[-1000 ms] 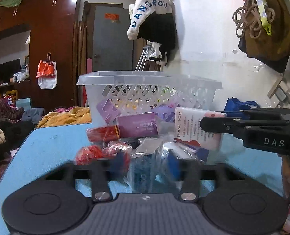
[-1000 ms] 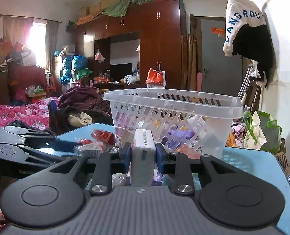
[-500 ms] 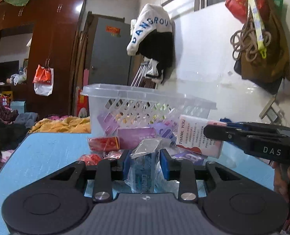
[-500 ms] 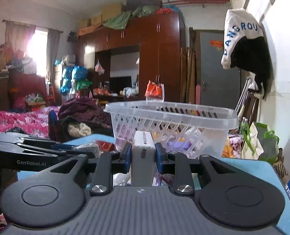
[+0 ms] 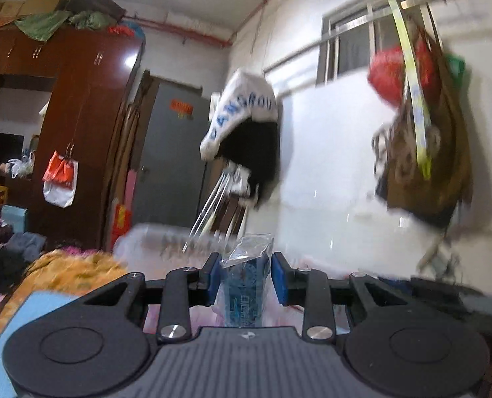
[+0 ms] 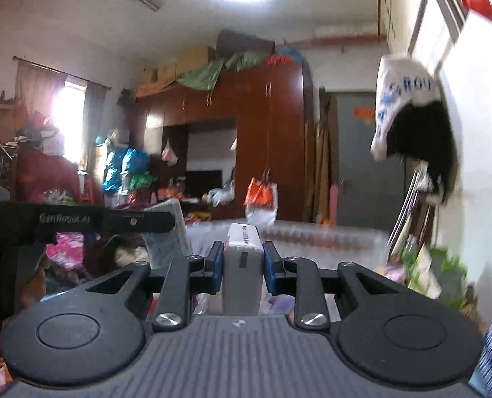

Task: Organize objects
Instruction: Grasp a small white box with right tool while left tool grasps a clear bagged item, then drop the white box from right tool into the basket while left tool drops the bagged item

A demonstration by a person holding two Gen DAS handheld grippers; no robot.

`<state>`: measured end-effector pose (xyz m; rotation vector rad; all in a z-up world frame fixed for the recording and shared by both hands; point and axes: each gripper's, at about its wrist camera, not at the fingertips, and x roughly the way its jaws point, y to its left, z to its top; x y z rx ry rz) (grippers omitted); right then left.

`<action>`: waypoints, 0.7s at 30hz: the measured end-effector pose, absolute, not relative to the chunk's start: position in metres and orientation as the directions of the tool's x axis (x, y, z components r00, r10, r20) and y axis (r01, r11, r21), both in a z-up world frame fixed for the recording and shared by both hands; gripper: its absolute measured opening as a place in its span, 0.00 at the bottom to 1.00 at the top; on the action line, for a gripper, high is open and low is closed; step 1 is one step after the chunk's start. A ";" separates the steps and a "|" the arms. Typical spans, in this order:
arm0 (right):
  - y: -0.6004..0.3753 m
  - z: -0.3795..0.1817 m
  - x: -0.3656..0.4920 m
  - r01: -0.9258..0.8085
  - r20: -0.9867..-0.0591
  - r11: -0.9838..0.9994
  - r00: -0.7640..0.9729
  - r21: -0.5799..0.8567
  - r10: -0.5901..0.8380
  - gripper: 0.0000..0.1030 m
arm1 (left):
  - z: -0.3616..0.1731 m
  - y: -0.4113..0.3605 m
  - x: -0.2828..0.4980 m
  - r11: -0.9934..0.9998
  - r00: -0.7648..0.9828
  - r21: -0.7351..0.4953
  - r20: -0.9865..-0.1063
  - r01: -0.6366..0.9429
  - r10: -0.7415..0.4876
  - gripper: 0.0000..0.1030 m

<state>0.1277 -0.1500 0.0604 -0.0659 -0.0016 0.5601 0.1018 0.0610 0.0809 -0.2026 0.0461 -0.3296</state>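
My left gripper [image 5: 245, 278] is shut on a clear plastic packet with blue print [image 5: 244, 285], held upright between the blue pads. Behind it, blurred, lies the rim of the white plastic basket [image 5: 166, 235]. My right gripper [image 6: 242, 267] is shut on a white box [image 6: 242, 265] that stands upright between its pads. The basket's rim [image 6: 312, 232] shows as a blurred band just beyond that box. In the right wrist view the left gripper [image 6: 80, 220] reaches in from the left with its packet [image 6: 169, 229]. The items on the table are hidden below both views.
A corner of the blue table [image 5: 23, 325] shows low on the left. A white wall [image 5: 328, 165] with hanging bags [image 5: 421, 139] and a hung cap [image 5: 246, 116] stands right of the basket. A brown wardrobe [image 6: 262, 132] and cluttered bedding lie beyond.
Both grippers have risen and tilted upward with their loads; the basket and table items dropped low or out of view. The left gripper closed on the packet after the earliest frame.
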 end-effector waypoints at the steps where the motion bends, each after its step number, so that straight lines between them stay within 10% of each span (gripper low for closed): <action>1: -0.149 0.072 0.139 -0.530 -0.025 0.846 0.848 -0.050 0.530 0.27 | 0.091 0.061 0.112 0.920 0.944 -0.225 -0.003 0.322 -0.331 0.35; 12: -0.122 0.090 0.266 -0.487 -0.239 0.873 0.847 0.012 0.475 0.30 | 0.112 0.053 0.227 0.945 0.964 -0.285 -0.159 0.163 -0.214 0.37; 14: -0.125 0.089 0.262 -0.491 -0.236 0.871 0.844 0.023 0.482 0.48 | 0.110 0.051 0.228 0.954 0.968 -0.258 -0.155 0.152 -0.196 0.72; 17: -0.145 0.090 0.224 -0.486 -0.113 0.872 0.865 0.050 0.489 0.95 | 0.108 0.050 0.211 0.960 0.961 -0.212 -0.166 0.184 -0.220 0.78; 21: -0.172 0.072 0.172 -0.382 -0.017 0.923 0.923 0.050 0.383 0.95 | 0.097 0.046 0.146 0.957 0.957 -0.151 -0.117 0.246 -0.265 0.79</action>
